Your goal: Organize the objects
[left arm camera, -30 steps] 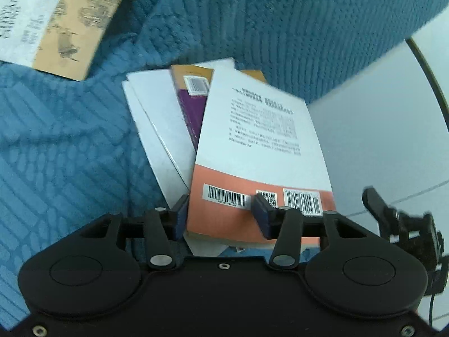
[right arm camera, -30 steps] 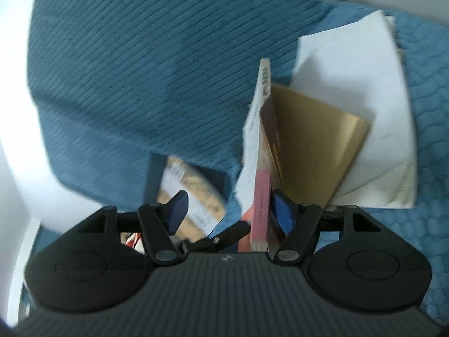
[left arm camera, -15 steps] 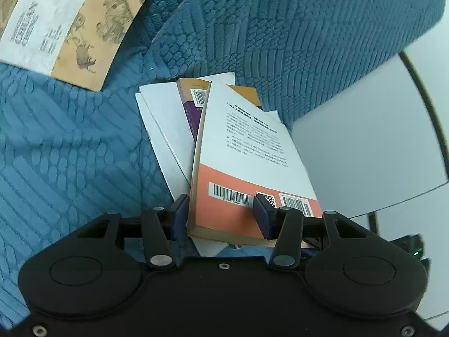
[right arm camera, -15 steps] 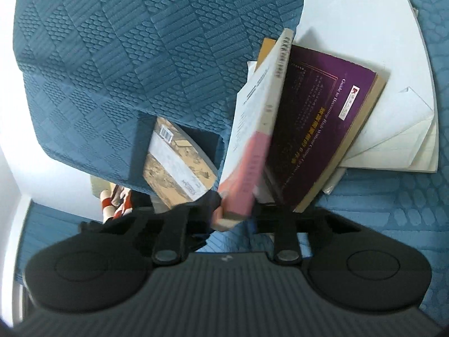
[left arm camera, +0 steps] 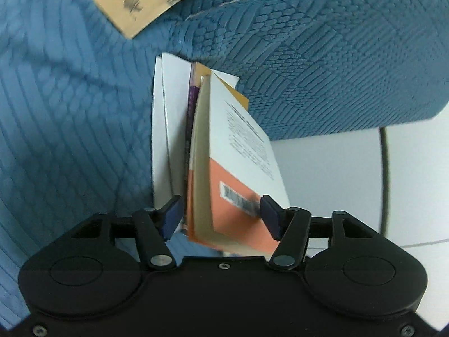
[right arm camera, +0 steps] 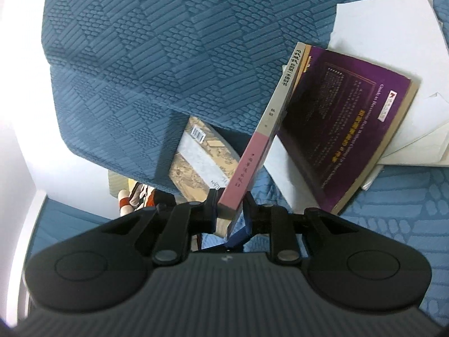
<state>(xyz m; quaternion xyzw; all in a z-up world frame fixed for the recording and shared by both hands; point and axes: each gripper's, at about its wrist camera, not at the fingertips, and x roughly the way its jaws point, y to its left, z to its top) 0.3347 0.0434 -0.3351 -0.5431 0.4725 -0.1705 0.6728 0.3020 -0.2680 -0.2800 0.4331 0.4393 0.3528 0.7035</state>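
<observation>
Tilted up on edge since a second ago, the orange-and-white book stands between the left gripper, whose jaws are opening. Right gripper clamps its spine. Beneath lies the purple book on white papers, on blue cushion.

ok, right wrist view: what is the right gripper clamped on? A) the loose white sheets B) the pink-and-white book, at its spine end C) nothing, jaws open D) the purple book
B: the right gripper has both pads pressed on the pink end of the pink-and-white book, which stands on edge, while the purple book lies flat beside it on the white sheets.
</observation>
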